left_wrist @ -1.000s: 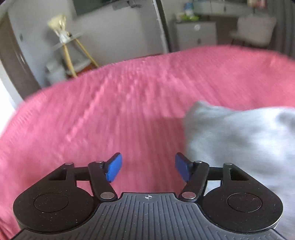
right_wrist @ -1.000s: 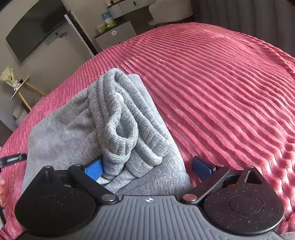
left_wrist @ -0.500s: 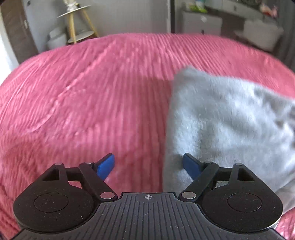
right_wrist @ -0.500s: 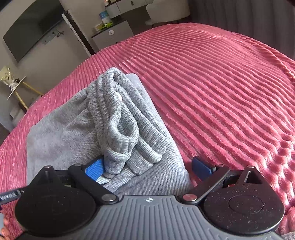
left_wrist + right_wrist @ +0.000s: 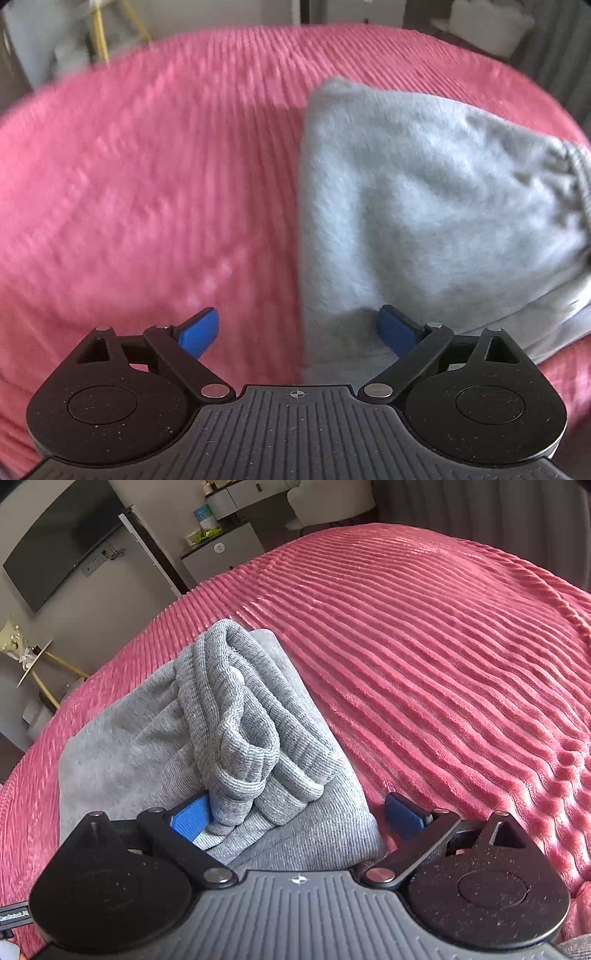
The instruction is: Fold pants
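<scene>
I count one pair of grey pants [image 5: 229, 738], folded into a thick bundle on the pink ribbed bed cover [image 5: 443, 646], and two grippers. My left gripper [image 5: 301, 328] has its fingers [image 5: 197, 332] spread wide; the bundle's left edge runs between them, with one blue pad over bare cover and the other pad against the grey fabric, though I cannot tell if it presses in. My right gripper [image 5: 297, 812] also stands wide apart, straddling the near corner of the bundle. Its left pad sits against the ribbed cuff folds on top, while its right pad hangs just beside the fabric, over the cover. Neither gripper clamps anything.
</scene>
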A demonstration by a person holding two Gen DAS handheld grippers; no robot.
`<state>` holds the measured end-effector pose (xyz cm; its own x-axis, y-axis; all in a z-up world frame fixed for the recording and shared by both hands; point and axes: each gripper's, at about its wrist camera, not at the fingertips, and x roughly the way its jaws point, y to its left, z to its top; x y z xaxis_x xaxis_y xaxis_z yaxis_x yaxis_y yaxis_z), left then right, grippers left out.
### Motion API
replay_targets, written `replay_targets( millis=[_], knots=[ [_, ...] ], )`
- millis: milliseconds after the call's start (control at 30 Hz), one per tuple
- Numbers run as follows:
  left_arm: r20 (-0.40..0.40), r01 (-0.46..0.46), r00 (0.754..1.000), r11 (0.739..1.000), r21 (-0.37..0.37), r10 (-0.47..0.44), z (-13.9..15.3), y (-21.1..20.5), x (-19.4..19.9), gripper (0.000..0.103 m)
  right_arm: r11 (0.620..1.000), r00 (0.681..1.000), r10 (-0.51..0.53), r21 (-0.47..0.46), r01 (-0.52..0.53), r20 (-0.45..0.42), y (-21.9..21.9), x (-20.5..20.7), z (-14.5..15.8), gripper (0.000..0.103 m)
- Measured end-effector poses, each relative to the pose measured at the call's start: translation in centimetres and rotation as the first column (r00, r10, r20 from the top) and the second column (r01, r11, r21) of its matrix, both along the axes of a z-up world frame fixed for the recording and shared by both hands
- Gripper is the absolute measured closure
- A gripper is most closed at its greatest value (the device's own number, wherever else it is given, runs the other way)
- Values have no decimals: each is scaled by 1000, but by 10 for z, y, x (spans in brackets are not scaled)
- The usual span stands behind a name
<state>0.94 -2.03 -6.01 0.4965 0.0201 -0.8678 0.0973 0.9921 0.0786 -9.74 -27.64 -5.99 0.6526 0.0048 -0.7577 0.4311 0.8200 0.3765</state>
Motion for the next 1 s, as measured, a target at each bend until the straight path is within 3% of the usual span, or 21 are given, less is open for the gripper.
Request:
replay_targets(
  millis=[67,133,233,300,333,433,600,733,867,1000],
  knots=[
    [22,4,1000,1000,14,-4,7,0,-11,9,1000,1000,-3,9,3,-1,-1,0,-1,5],
    [29,51,998,994,-95,-48,16,4,-23,9,1000,1000,-5,14,5,0,-2,0,-1,5],
    [36,97,995,954,-284,-91,22,7,-37,8,1000,1000,-7,18,7,1,-2,1,-2,5],
    [4,95,995,941,-324,-99,15,0,-36,8,1000,1000,-8,25,8,1,-2,3,-4,5],
    [-22,86,995,950,-299,-97,8,-5,-34,8,1000,1000,-8,28,8,1,-3,2,-4,5],
    [-120,43,991,990,-134,-59,-10,-21,-26,8,999,1000,-4,36,4,-1,-4,2,-4,5],
    [-94,68,992,987,-146,-83,2,-15,-32,8,996,1000,-1,85,3,-21,-10,0,1,5],
    [-56,95,993,986,-134,-103,21,6,-41,7,977,999,32,209,-35,18,-26,-5,12,5],
    [-20,29,999,989,-147,-33,30,29,-25,6,980,995,67,183,-80,74,-44,4,21,5],
    [-10,-39,999,974,-221,38,19,34,8,6,964,971,233,118,-237,49,-44,34,15,5]
  ],
)
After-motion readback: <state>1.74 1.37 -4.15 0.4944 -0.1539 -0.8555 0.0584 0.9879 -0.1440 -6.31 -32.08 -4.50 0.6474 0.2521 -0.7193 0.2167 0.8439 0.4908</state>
